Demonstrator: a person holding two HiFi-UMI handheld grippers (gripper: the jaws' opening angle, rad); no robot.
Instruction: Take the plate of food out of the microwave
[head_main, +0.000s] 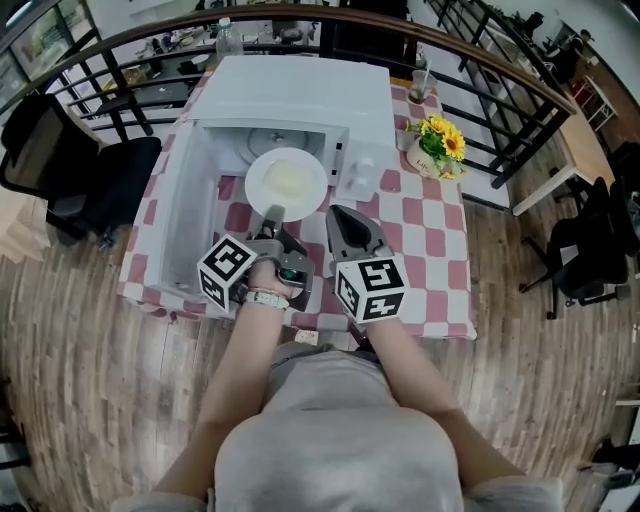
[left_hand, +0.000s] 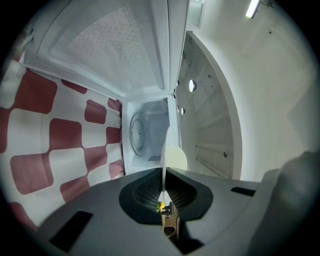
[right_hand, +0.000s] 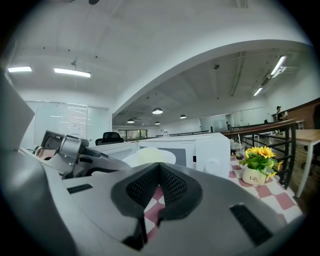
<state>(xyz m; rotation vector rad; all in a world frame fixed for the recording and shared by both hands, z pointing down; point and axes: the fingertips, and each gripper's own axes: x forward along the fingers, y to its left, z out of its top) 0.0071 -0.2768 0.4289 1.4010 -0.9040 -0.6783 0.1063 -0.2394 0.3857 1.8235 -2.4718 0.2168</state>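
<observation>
A white plate (head_main: 286, 183) with pale food on it hangs level just in front of the open white microwave (head_main: 300, 95). My left gripper (head_main: 275, 214) is shut on the plate's near rim. In the left gripper view the plate (left_hand: 164, 162) shows edge-on between the closed jaws, with the empty cavity and its glass turntable (left_hand: 136, 132) beyond. My right gripper (head_main: 348, 232) hovers to the right of the plate, shut and holding nothing. In the right gripper view (right_hand: 159, 167) the plate (right_hand: 150, 156) and the left gripper (right_hand: 75, 150) lie ahead to the left.
The microwave door (head_main: 190, 235) stands swung open to the left. A pot of yellow flowers (head_main: 438, 148) and a glass (head_main: 418, 85) sit to the right of the microwave on the red-and-white checked tablecloth (head_main: 430, 250). A railing (head_main: 520, 110) runs behind the table.
</observation>
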